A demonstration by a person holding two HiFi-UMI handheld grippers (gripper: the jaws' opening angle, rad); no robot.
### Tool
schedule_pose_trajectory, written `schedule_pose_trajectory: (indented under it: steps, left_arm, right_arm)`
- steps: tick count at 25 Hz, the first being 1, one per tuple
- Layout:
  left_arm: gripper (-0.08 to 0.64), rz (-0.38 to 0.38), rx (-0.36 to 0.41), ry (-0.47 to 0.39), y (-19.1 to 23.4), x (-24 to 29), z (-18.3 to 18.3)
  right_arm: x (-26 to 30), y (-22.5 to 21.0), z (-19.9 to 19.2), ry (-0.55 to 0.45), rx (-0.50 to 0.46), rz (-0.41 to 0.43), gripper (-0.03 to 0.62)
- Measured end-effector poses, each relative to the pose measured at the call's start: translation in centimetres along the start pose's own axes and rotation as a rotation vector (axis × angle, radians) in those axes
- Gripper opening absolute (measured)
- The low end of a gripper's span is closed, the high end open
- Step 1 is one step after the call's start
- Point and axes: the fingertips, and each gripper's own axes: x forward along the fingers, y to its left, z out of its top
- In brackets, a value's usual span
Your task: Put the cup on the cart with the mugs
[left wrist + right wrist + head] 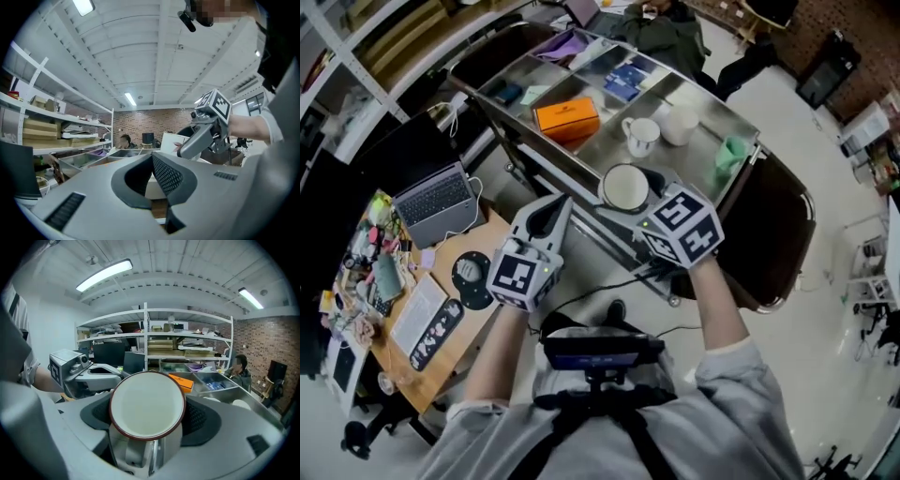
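Closest to the camera are grey fabric sleeves and two marker cubes, boxy and printed with black-and-white squares, one on each pair of tongs. The left tongs [553, 212] are smooth matte grey plastic tapering to a point. Their jaws are closed together with nothing between them, and one inner pad shows a fine mesh texture. They are held in the air above the gap between the wooden tabletop [492, 230] and the cart. On that tabletop lie a slim grey laptop [436, 197] and a flat black disc [471, 272].

The right tongs [636, 195] are spread wide around the cup [146, 401] and clamp its body from both sides. The cup is round, with a matte white inside, a thin dark red rim and a dull grey outer wall (it looks like enamelled metal). In the head view it hangs at the near rim of the cart [712, 131], not set down.

The cart is brushed steel, with shallow rectangular trays split by dividers. In the nearest tray stand two glossy white mugs [640, 134], side by side, one with a loop handle. There is an orange box [567, 117] to their left and a crumpled green cloth [731, 155] to their right. The cup is near the mugs but apart from them.
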Motion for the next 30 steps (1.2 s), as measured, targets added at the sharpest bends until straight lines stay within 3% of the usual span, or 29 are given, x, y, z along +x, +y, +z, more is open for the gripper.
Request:
schedule_pose_trajectory:
  steps: [7,13,17,30]
  left_arm:
    - [0.003,-0.096,0.02,-0.004,-1.2,6.2,2.0]
    - [0.003,-0.119,0.027,0.023,-1.6,8.6,1.3]
    - [0.003,-0.119,0.012,0.049,-1.6,8.9,0.8]
    - [0.003,-0.063,-0.013,0.061,0.0,8.1,-0.1]
  right_arm:
    - [-0.9,-8.0,-1.6,0.053,0.044,-0.056,0.414]
    - [0.9,-10.9,-5.7,0.17,0.061,-0.047,0.414]
    - [2.3,-11.5,-7.7,0.211,0.103,-0.025,0.414]
    - [6.7,-11.5,-10.1,0.318,0.093,0.029,0.414]
